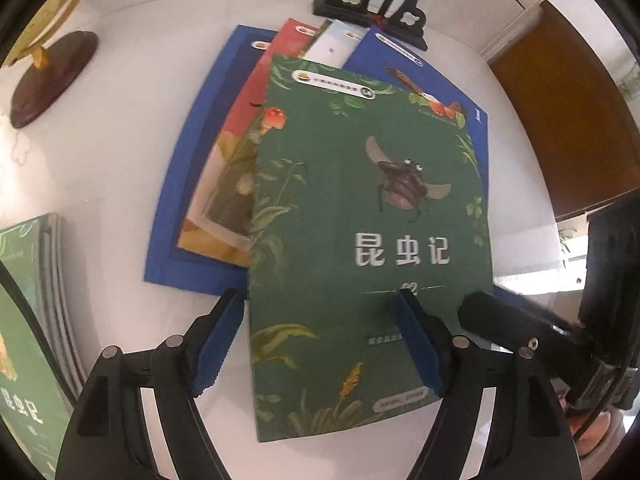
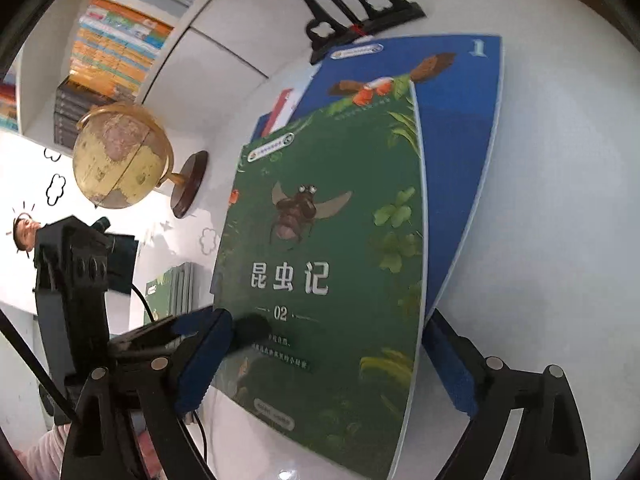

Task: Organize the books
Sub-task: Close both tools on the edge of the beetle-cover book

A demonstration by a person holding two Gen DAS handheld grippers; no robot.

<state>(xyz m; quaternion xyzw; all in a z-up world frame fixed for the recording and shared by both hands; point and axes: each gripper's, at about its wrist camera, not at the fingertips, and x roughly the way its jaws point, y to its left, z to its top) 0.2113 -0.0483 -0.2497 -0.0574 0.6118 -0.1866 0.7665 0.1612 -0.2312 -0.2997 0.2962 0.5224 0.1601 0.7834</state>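
Taking the green insect book (image 1: 360,216) as the landmark and reading the left wrist view from its left edge: far to its left stands the globe (image 1: 48,20) on a dark wooden base, and nearer at lower left lies a second stack of green books (image 1: 28,320) on the white table (image 1: 120,160). Just left of and beneath the landmark fan out a blue book (image 1: 188,184) and a red book (image 1: 256,92), with another blue book (image 1: 440,80) peeking from under its right side; behind them all sits a black ornate stand (image 1: 372,4). The left tool (image 1: 320,340) hangs above the book's near end with its jaws open, one finger outside the left edge, the other over the cover, gripping nothing. To the right, the right tool (image 2: 324,356) straddles the same book, jaws spread wide, the book lying between the pads without being pinched. The risk, as I judge it, is a poor bite: the book lies flat on a skewed pile, so a pad may slide across the glossy cover or catch the blue book below, dragging the fan further askew. Both tools crowd one corner and may bump.
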